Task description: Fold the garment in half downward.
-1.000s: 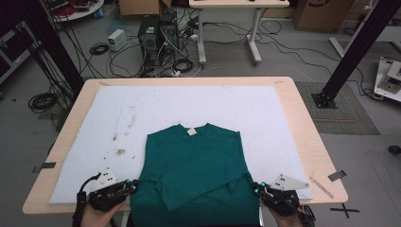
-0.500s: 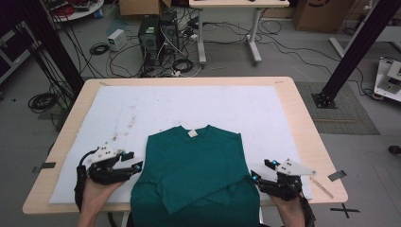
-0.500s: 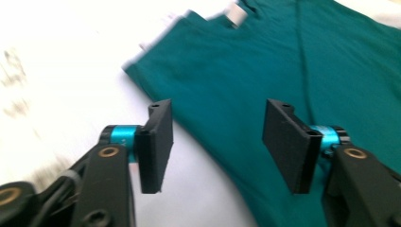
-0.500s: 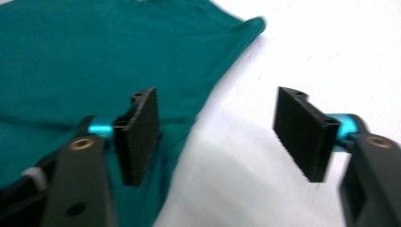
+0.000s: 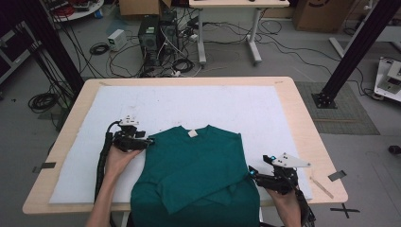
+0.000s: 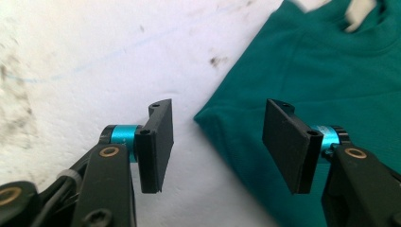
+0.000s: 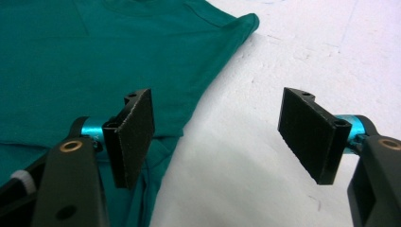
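A green long-sleeved shirt (image 5: 198, 170) lies on the white mat (image 5: 236, 104), sleeves folded across its front and a white label (image 5: 192, 134) at the collar. My left gripper (image 5: 149, 141) stands at the shirt's left shoulder. Its jaws are open and have just been closing a little, with the shoulder corner (image 6: 213, 120) lying between them untouched. My right gripper (image 5: 251, 172) sits at the shirt's right edge near the front. It is open, its jaws have just been opening, and bare mat lies between them (image 7: 215, 137), the shirt's edge (image 7: 198, 94) beside the left jaw.
The mat covers a wooden table (image 5: 302, 118). Bits of tape (image 5: 336, 175) stick near its right and left front edges. Beyond the far edge are floor cables, a computer tower (image 5: 151, 35), another desk and black frame posts (image 5: 350, 52).
Both grippers were shut at the shirt's front corners and are now open. The left gripper has travelled up along the shirt's left side to the shoulder. The right gripper has hardly shifted.
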A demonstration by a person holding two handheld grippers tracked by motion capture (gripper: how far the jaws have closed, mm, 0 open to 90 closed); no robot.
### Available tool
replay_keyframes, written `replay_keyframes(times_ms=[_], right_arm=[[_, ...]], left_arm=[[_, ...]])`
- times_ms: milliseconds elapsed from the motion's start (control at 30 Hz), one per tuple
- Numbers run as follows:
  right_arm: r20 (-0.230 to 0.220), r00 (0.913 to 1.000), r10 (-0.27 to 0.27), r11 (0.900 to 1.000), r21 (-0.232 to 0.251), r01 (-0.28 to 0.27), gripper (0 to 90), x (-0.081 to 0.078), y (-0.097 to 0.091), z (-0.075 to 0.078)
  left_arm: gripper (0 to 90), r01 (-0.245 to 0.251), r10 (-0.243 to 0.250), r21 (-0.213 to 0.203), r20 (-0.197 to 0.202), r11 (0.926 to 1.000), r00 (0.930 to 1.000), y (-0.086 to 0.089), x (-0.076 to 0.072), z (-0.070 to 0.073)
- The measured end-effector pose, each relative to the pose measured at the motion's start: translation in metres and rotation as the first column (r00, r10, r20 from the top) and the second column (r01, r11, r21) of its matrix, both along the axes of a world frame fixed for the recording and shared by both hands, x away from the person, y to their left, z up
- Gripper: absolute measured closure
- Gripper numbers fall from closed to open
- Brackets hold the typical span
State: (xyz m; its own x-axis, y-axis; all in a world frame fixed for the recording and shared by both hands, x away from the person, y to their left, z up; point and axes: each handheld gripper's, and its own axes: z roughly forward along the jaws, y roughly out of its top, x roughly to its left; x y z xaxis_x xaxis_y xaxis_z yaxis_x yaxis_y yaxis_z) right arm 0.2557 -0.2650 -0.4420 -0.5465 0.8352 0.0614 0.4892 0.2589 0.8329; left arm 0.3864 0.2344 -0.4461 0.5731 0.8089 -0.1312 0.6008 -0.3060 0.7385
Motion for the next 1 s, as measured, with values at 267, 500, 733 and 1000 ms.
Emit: replay_keyframes(times_ms=[267, 500, 733, 1000], right_arm=[[-0.004, 1.0, -0.001, 1.0, 0.002, 0.001, 28.7, 0.001, 0.001, 0.002], [-0.011, 0.9999, 0.007, 1.0, -0.005, -0.008, 28.7, 0.005, 0.005, 0.005], [-0.021, 0.9995, 0.025, 0.9995, -0.017, -0.025, 29.3, 0.017, 0.015, 0.013], [-0.047, 0.9988, 0.017, 0.9972, -0.072, -0.02, 34.8, 0.069, 0.028, 0.027]], left_arm=[[52.8, 0.033, -0.036, 0.039, 0.076, 0.9987, 0.9965, -0.005, -0.004, -0.004], [67.7, 0.103, -0.107, 0.042, 0.105, 0.9938, 0.9888, -0.007, -0.009, -0.005], [84.9, 0.118, -0.12, 0.02, 0.089, 0.9928, 0.9888, -0.005, -0.008, -0.005], [84.7, 0.113, -0.113, 0.01, 0.083, 0.9936, 0.9901, -0.004, -0.007, -0.006]])
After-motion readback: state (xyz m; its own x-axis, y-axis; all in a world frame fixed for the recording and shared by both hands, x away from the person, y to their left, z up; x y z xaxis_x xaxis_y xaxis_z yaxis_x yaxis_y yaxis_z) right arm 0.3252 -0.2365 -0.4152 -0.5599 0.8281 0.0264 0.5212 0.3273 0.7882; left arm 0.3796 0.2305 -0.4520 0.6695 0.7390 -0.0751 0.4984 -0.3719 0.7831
